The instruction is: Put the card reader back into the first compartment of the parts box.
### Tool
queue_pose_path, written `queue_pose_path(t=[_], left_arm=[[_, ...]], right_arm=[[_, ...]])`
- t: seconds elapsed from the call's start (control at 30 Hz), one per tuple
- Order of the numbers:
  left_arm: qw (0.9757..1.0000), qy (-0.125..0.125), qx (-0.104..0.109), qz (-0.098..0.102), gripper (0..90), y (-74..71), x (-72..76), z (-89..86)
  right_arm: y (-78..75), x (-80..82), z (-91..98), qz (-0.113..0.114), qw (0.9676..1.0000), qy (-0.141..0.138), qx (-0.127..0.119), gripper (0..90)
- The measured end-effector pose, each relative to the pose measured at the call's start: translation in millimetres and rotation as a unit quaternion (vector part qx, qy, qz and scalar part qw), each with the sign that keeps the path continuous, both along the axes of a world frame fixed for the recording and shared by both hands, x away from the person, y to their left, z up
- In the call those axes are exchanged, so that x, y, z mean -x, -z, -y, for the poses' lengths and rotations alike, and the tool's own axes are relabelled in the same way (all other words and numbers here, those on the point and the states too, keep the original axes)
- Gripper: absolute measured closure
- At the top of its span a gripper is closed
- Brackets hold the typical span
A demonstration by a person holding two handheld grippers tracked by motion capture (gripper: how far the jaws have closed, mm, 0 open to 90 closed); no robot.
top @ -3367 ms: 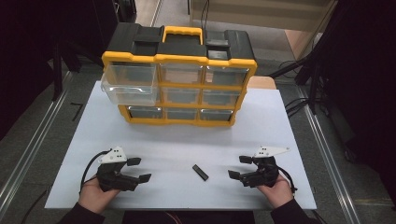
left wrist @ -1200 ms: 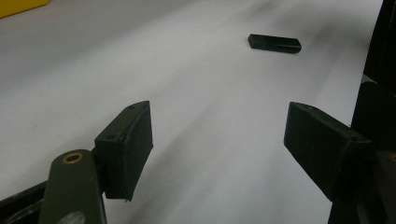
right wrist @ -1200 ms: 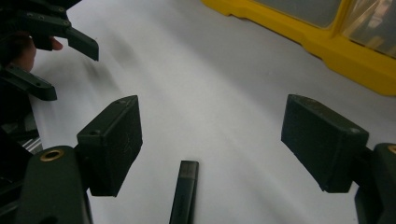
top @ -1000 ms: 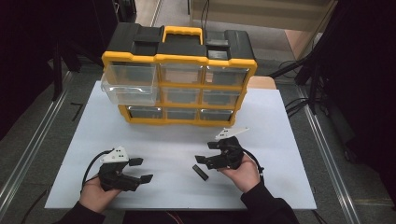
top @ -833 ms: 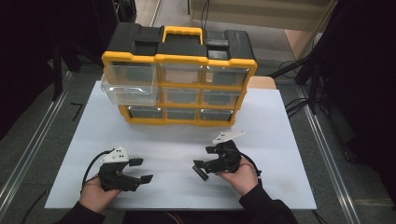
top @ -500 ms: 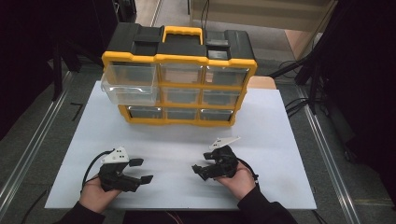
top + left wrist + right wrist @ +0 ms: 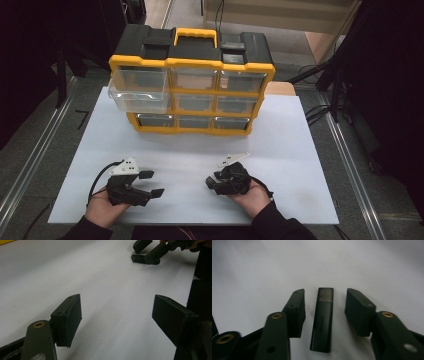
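Small black oblong stick with a smoky translucent cap, apparently a USB drive [image 7: 322, 320], lies flat on the white table sheet [image 7: 300, 150], near the front edge and a little right of centre. In the right gripper view it runs lengthwise between the two black jaws, cap end pointing away from the camera, faint lettering along its body.

Right gripper [image 7: 216, 183]: jaws have just been closing on either side of the stick. A strip of white sheet shows between each pad and the stick, so no contact; nothing gripped. In the left gripper view the stick [image 7: 140, 258] sits far off at the top, by the right gripper's jaws.

Left gripper [image 7: 151, 184]: held in the person's left hand [image 7: 102, 210] near the front left of the sheet, well apart from the stick. Jaws stand wide apart, with bare white sheet between them.

Yellow and black plastic organiser cabinet with clear drawers [image 7: 192, 85] stands at the far side of the sheet, well apart from both grippers. Its top left drawer [image 7: 139, 90] is pulled out towards the person; contents cannot be made out.
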State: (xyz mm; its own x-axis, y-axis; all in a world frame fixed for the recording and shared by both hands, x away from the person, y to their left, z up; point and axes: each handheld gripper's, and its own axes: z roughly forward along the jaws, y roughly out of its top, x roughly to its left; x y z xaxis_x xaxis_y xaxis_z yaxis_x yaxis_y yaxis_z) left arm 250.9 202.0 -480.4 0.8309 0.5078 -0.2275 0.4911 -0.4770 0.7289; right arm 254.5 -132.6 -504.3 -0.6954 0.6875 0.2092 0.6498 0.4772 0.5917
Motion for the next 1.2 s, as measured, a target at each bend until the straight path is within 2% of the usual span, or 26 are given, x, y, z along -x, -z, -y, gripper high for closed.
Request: queue_pose_path(t=[0.1, 0.23, 0.37, 0.47, 0.6, 0.63, 0.83, 1.07, 1.2], left_arm=[[1.0, 0.0, -0.001, 0.0, 25.3, -0.1, 0.1, 0.1], [1.0, 0.0, -0.002, -0.001, 25.3, 0.6, 0.1, 0.7], [1.0, -0.001, -0.001, -0.001, 25.2, 0.5, -0.1, 0.6], [1.0, 0.0, -0.001, -0.001, 25.2, 0.3, 0.0, 0.6], [1.0, 0.001, 0.003, -0.001, 25.3, 0.1, -0.2, 0.1], [1.0, 0.002, 0.003, 0.0, 25.3, -0.5, -0.1, -0.4], [1.0, 0.001, 0.006, 0.002, 25.2, -0.6, 0.0, -0.8], [1.0, 0.004, 0.006, 0.002, 25.2, -0.8, 0.4, 0.3], [1.0, 0.005, 0.007, 0.003, 25.2, -0.9, 0.6, 0.3]], right_arm=[[-0.2, 2.5, -2.0, 0.015, 0.9997, 0.005, 0.018, 61.2], [-0.5, 2.4, -1.9, 0.01, 0.9997, 0.012, 0.019, 70.3], [-0.1, -0.4, 0.6, 0.0, 0.9999, 0.01, 0.01, 71.4], [-0.4, -7.2, 5.3, -0.021, 0.9997, -0.004, -0.006, 71.4], [-1.5, -11.4, 7.3, -0.028, 0.9994, -0.018, -0.012, 71.5], [-3.6, -13.9, 6.6, -0.023, 0.9989, -0.035, -0.019, 71.5], [-11.5, -20.8, 8.7, -0.012, 0.9967, -0.073, -0.034, 71.5], [-23.8, -35.3, 16.4, -0.017, 0.9897, -0.133, -0.05, 71.6], [-29.4, -41.9, 12.5, -0.025, 0.9861, -0.158, -0.044, 71.6]])
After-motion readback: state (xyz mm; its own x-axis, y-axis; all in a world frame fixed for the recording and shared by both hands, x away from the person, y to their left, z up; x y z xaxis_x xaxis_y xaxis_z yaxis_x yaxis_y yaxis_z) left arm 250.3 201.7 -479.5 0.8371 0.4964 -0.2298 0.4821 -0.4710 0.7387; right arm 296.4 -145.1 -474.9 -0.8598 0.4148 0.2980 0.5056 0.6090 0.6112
